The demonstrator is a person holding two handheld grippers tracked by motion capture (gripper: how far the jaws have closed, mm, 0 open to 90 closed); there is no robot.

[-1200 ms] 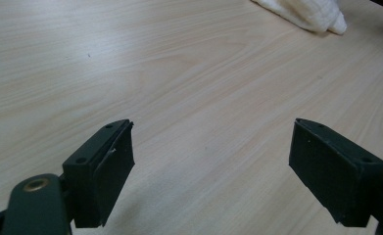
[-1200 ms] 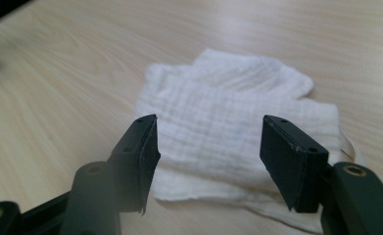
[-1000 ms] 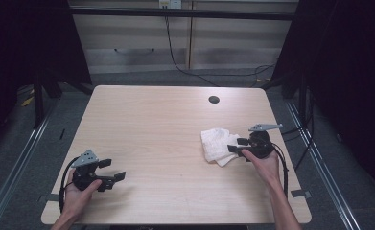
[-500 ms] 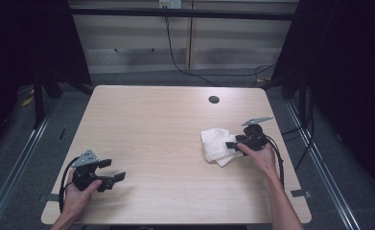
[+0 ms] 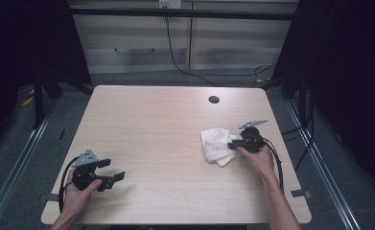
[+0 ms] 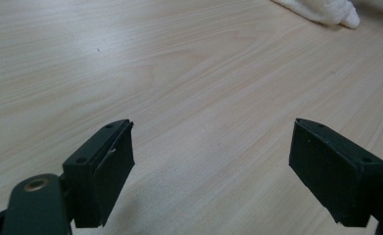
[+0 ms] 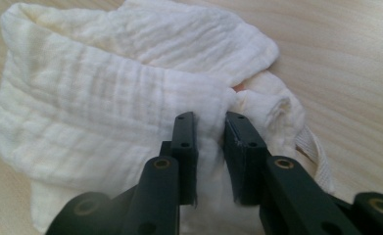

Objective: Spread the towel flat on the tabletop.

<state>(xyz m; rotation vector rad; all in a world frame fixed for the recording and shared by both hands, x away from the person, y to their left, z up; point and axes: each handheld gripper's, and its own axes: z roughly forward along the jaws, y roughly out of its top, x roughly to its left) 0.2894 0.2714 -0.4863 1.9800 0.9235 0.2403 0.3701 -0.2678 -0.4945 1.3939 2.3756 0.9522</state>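
A crumpled white cloth (image 5: pixel 216 143) lies on the right half of the wooden table (image 5: pixel 166 124). My right gripper (image 5: pixel 232 143) sits at the cloth's right edge. In the right gripper view its jaws have just been closing, and they pinch a raised fold of the cloth (image 7: pixel 106 88) between the pads (image 7: pixel 209 122). My left gripper (image 5: pixel 112 170) rests low near the table's front left, held in a hand. Its jaws (image 6: pixel 211 147) stand wide apart over bare wood, with the cloth (image 6: pixel 326 10) far off at the top right.
A small dark round hole (image 5: pixel 214 99) marks the table's far side. Black cables trail from both grippers and across the floor behind. Metal floor rails (image 5: pixel 319 158) run along both sides of the table, and cabinets stand at the back.
My right gripper moved a little left and down onto the cloth's edge, and its jaws went from wide apart to closed on a fold. The left gripper stayed put.
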